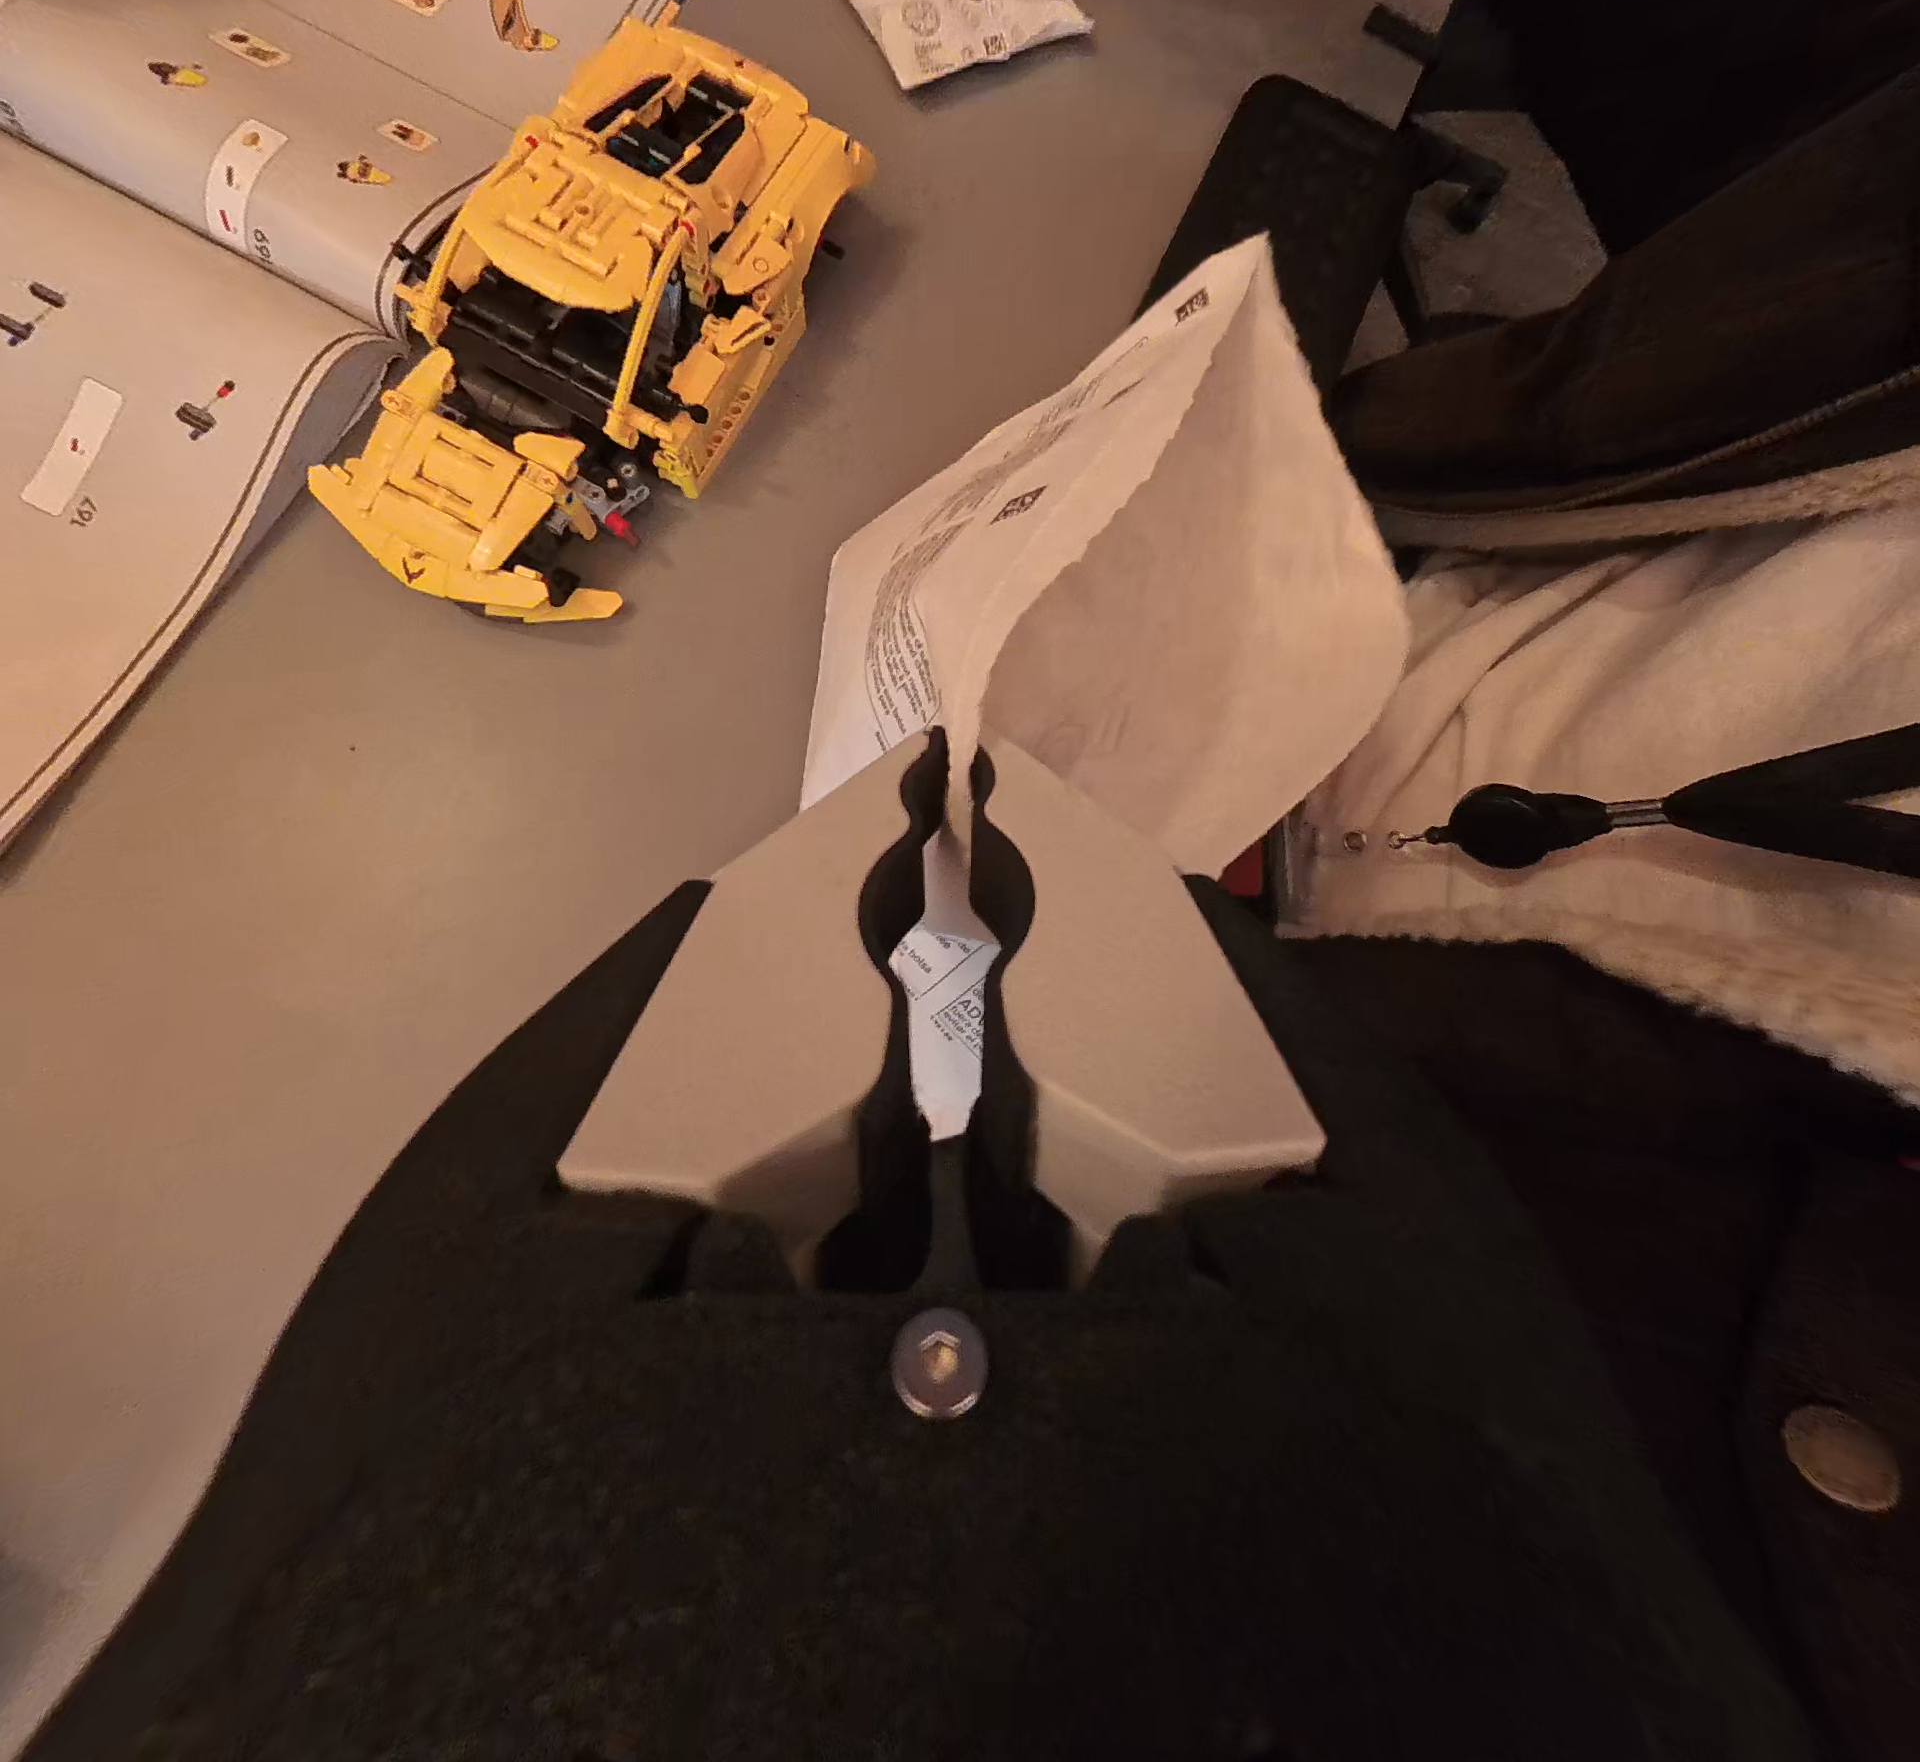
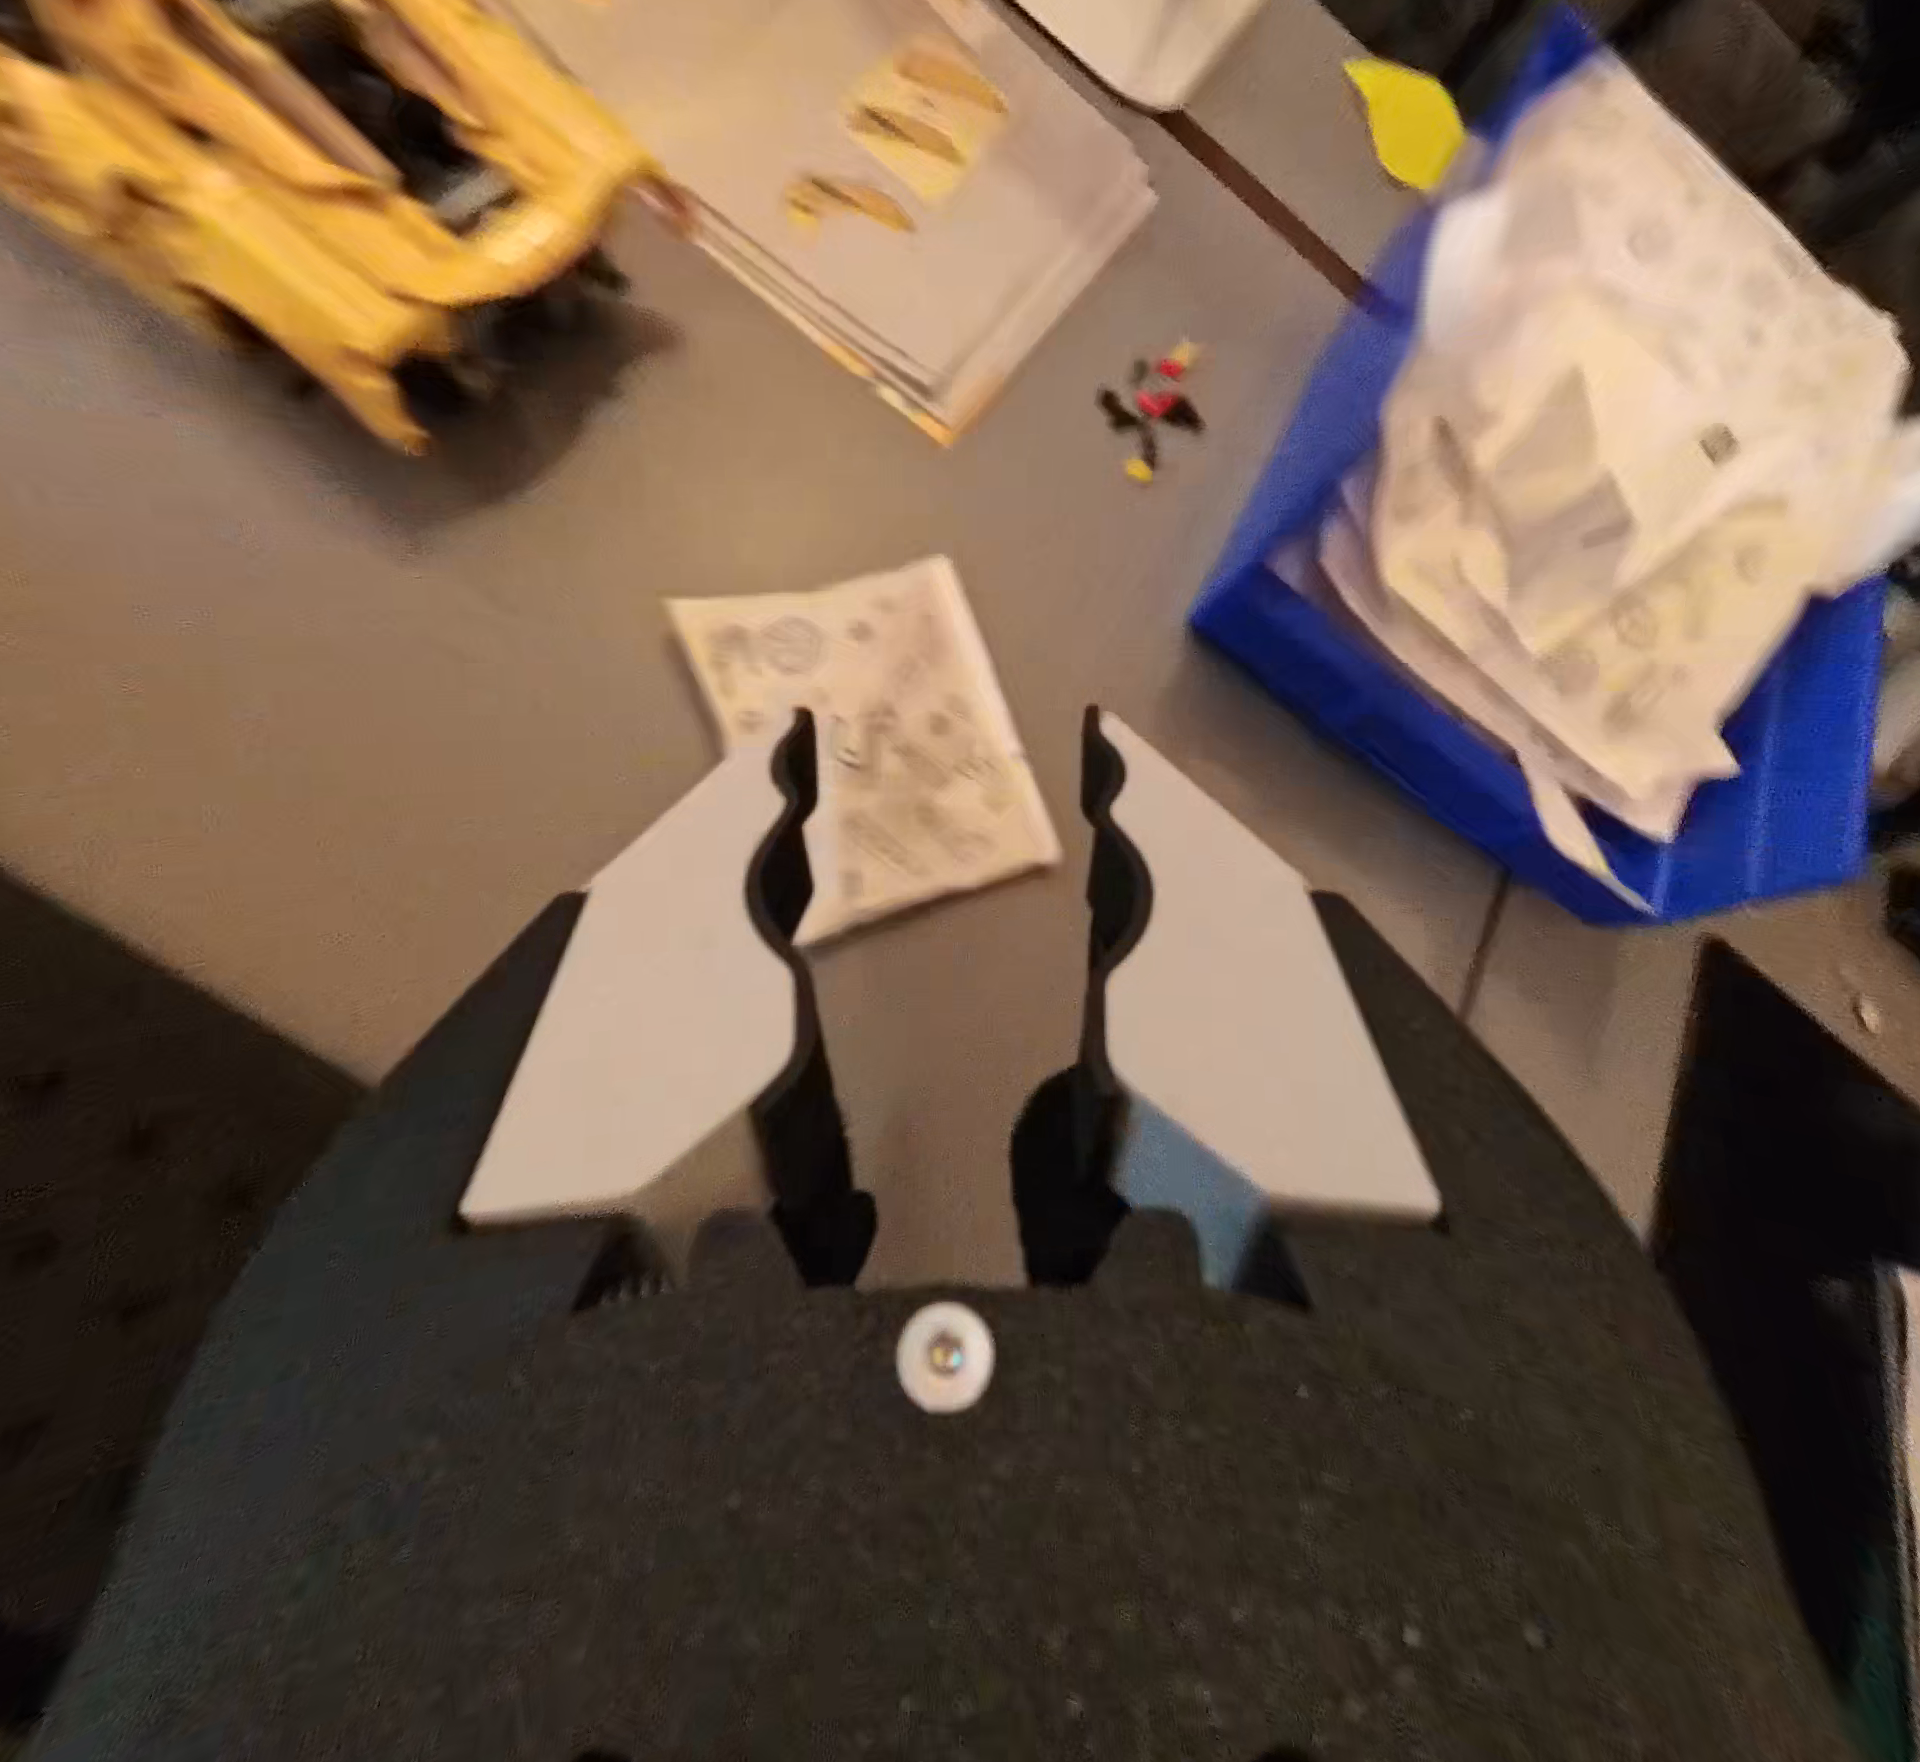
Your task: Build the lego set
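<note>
The left gripper is clamping a white printed paper bag, lifting it above the grey worktop. Beyond it, the yellow brick-built car model is sitting beside the open instruction booklet. The right gripper is hovering with fingers apart over a small flat printed bag, near a blue plastic bin.

Bare tabletop lies open before the yellow car; a paper bag and blue bin crowd the right.
</note>
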Demonstrator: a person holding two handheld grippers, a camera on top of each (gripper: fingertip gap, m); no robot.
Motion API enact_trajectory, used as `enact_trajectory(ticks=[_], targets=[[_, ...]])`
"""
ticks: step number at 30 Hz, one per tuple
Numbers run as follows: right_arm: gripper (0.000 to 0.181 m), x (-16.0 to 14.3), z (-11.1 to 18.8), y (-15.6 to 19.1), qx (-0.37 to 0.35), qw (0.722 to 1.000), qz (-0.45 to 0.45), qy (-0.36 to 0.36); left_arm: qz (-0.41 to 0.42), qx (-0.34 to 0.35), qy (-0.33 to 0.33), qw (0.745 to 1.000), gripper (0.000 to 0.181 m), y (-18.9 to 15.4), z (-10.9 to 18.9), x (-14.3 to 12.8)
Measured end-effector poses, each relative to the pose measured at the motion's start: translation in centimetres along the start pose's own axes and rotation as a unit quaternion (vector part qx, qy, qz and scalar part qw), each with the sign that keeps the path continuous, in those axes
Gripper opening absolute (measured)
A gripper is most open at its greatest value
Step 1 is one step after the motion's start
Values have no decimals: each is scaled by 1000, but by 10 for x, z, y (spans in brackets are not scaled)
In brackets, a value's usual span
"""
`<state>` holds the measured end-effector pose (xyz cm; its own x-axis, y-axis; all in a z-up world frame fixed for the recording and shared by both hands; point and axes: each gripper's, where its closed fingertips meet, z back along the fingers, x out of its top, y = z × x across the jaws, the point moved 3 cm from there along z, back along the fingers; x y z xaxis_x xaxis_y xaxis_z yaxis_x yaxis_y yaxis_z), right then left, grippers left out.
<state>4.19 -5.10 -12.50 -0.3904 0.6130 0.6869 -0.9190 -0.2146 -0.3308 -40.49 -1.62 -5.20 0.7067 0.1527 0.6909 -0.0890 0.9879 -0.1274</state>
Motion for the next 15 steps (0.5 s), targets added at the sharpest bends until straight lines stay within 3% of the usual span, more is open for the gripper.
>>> enact_trajectory(ticks=[3,5,8,12,15], targets=[[50,39,4,87,153,983,52,-85,0,-9,-21,1000,0,-4,7,8],[50,58,4,152,262,948,97,-151,2,-24,-41,999,0,-9,14,13],[50,81,2,227,361,891,147,-232,5,-56,-77,995,0,-20,30,21],[36,116,5,272,404,838,164,-327,9,-90,-124,988,0,-30,58,23],[31,132,6,287,444,823,139,-325,35,-84,-157,983,0,-18,78,15]])
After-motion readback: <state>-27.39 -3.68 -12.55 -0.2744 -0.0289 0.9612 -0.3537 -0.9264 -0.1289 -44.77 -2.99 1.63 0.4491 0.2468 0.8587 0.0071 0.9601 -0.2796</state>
